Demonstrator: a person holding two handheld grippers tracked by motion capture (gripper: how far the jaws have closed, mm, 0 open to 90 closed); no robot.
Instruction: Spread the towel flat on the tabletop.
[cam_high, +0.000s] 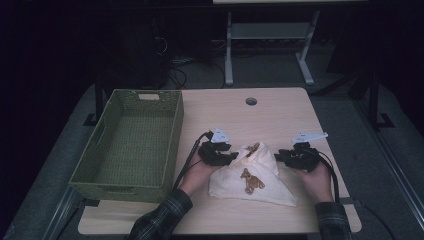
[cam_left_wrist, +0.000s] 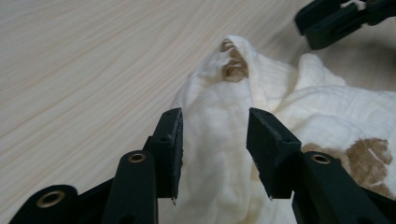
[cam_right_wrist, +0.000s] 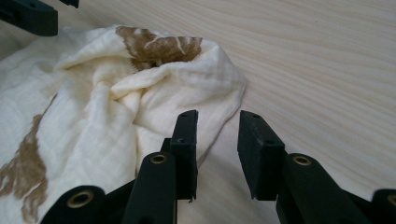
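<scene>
Claws flank a crumpled cloth (cam_high: 252, 175) at lower centre of the high view: the left claw (cam_high: 231, 157) at its left edge, the right claw (cam_high: 278, 155) at its right. Pale desk (cam_high: 280, 112) lies bare above them towards the far edge; a green woven basket (cam_high: 131, 145) fills the left side, well apart from the cloth. Both hands come up from the bottom edge, claws pointing inward at each other. Left jaws stand apart around a raised fold, pads not pressing. Right jaws stand apart over bare desk just beside the cloth's edge. Cream cloth, brown bear prints.
</scene>
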